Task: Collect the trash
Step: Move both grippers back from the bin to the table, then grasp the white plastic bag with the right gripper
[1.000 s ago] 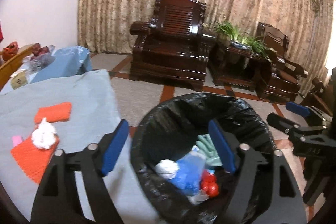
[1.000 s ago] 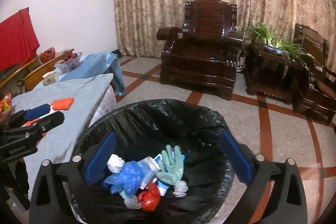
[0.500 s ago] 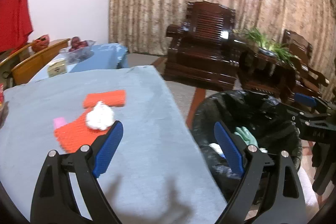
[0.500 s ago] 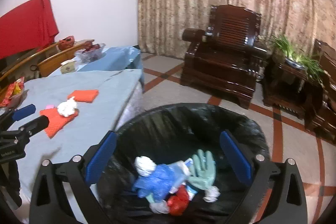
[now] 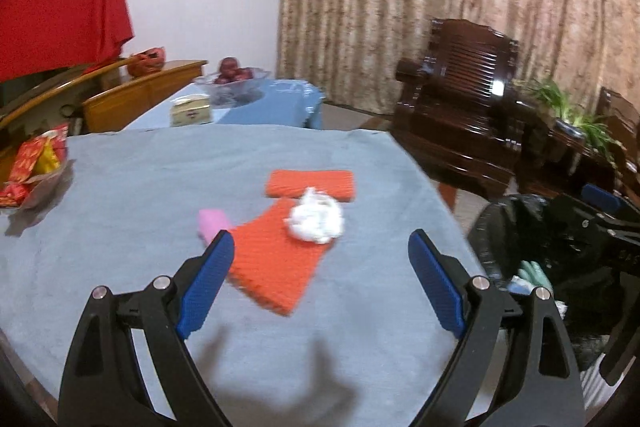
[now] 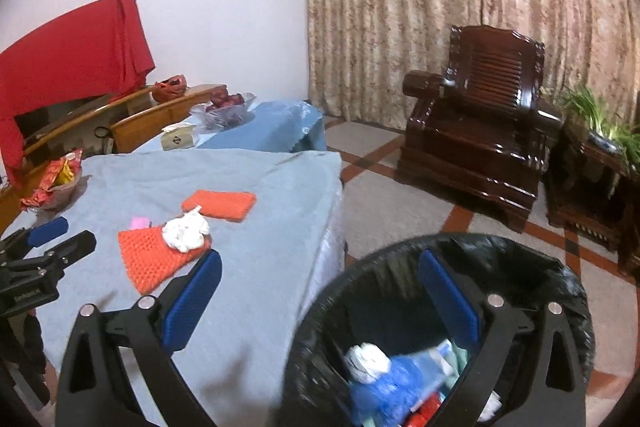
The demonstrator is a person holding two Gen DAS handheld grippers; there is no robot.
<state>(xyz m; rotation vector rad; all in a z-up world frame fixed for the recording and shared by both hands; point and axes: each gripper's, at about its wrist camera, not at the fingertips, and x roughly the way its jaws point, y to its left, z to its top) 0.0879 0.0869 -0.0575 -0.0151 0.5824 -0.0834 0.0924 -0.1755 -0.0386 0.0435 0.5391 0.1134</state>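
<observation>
A crumpled white wad [image 5: 317, 215] lies on an orange knitted mat [image 5: 276, 259] on the grey-blue tablecloth [image 5: 140, 195]; it also shows in the right wrist view [image 6: 186, 233]. My left gripper [image 5: 318, 285] is open and empty above the table, short of the wad. My right gripper [image 6: 320, 301] is open and empty over the near rim of the black-lined trash bin [image 6: 560, 291], which holds blue plastic, white wads and other trash. The bin stands right of the table [image 5: 520, 219].
A second orange mat [image 5: 312, 183] and a pink item [image 5: 212, 221] lie by the wad. A snack bowl [image 5: 32, 171] sits at far left, a tissue box [image 5: 190, 111] and fruit bowl [image 5: 234, 77] behind. Dark wooden armchair [image 6: 476, 131] and plants stand beyond.
Both grippers swung left, away from the bin toward the table. The wad and mats now sit centred ahead of my left gripper. Both stayed open.
</observation>
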